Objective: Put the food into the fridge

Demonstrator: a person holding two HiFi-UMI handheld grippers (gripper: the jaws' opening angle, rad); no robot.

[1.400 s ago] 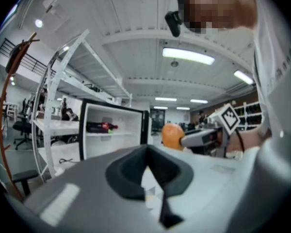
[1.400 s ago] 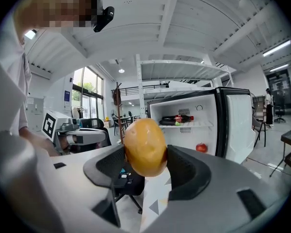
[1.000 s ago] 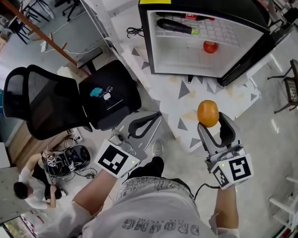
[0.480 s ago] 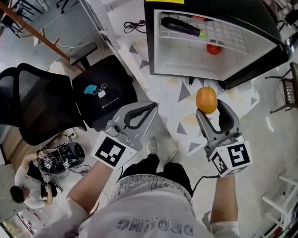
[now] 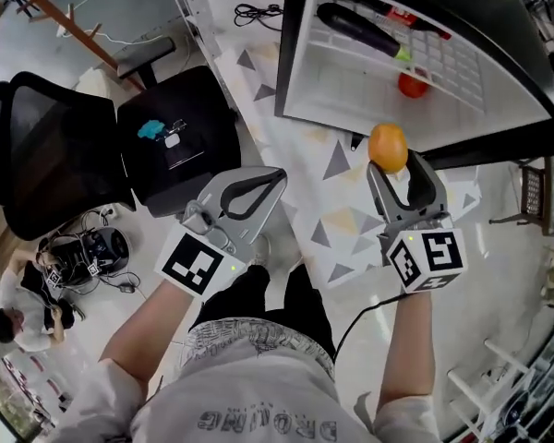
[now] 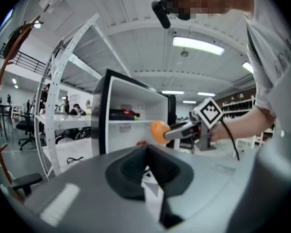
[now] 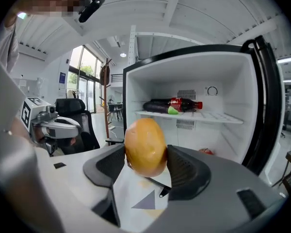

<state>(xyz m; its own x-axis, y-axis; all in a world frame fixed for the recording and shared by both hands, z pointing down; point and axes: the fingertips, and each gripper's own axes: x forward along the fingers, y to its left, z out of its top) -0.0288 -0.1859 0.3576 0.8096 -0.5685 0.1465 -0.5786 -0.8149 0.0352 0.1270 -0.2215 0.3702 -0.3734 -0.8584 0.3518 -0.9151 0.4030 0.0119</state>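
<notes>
The right tool [image 5: 393, 168] holds an orange [image 5: 388, 146] at the very ends of its two jaws. In the right gripper view the dark pads press on the fruit from the left and from the right, and its upper half stands above them. The left tool [image 5: 273, 180] has its jaws brought together at the tips, and nothing is between them (only the patterned floor shows through the loop behind the tips). It is held lower and to the left, apart from the right tool, and in its own view the orange is seen from the side at the end of the other tool. The fridge [image 5: 351, 86] stands open directly ahead of the orange, with its door [image 7: 262, 110] swung to the right. The orange is outside the fridge: in the head view it is just at the lower edge of the opening, and in the right gripper view it is in front of the white interior, below the shelf [image 7: 218, 117]. On this shelf a dark aubergine [image 7: 157, 107] and a bottle with a red label [image 7: 184, 103] lie side by side. A small red fruit [image 5: 413, 85] lies on the bottom of the fridge, beyond the orange. A black office chair [image 5: 46, 164] stands on the floor to the left.
</notes>
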